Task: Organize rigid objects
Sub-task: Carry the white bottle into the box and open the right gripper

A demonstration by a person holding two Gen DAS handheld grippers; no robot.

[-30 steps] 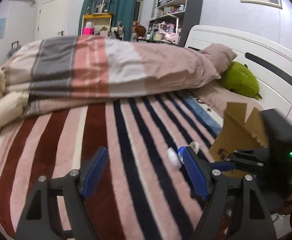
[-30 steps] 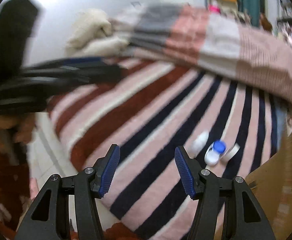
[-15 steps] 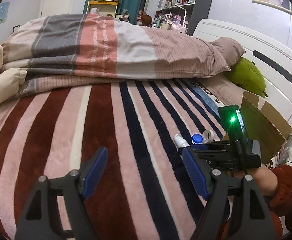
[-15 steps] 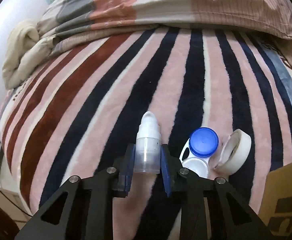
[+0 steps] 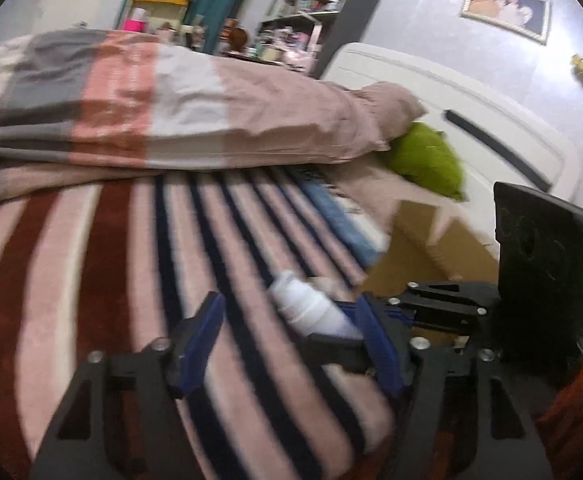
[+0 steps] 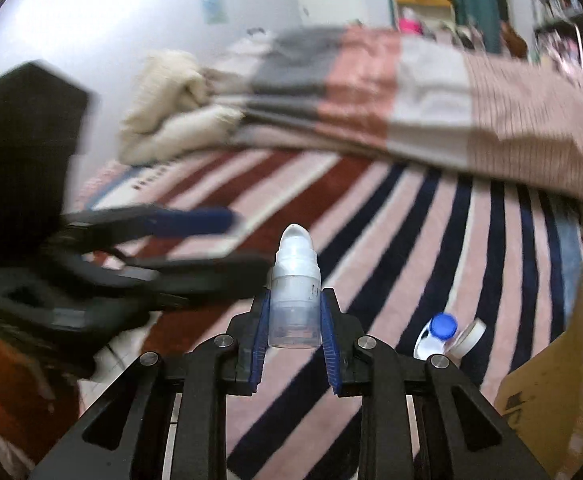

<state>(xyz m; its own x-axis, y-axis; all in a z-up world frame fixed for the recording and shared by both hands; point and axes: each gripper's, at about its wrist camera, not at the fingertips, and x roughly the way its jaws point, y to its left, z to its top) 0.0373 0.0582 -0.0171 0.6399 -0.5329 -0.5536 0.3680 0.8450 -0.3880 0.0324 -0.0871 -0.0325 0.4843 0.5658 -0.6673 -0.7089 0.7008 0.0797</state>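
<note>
My right gripper [image 6: 294,322] is shut on a small clear pump bottle [image 6: 294,296] with a white cap, held upright above the striped blanket [image 6: 411,248]. The bottle also shows in the left wrist view [image 5: 311,306], just left of my right gripper's body [image 5: 451,312]. My left gripper [image 5: 291,332] is open and empty over the blanket; in the right wrist view it shows blurred at the left [image 6: 179,240]. A white case with a blue cap [image 6: 437,334] and a white ring-shaped piece [image 6: 469,334] lie together on the blanket beside a cardboard box [image 6: 563,360].
A folded duvet [image 5: 171,108] lies across the far side of the bed. A green plush [image 5: 427,160] sits by the white headboard [image 5: 471,112]. The cardboard box [image 5: 423,248] stands at the bed's right. A cream blanket [image 6: 179,108] is piled at the far left.
My right gripper has lifted the pump bottle off the blanket and swung left, away from the blue-capped case. The left gripper has shifted close beside it, still open.
</note>
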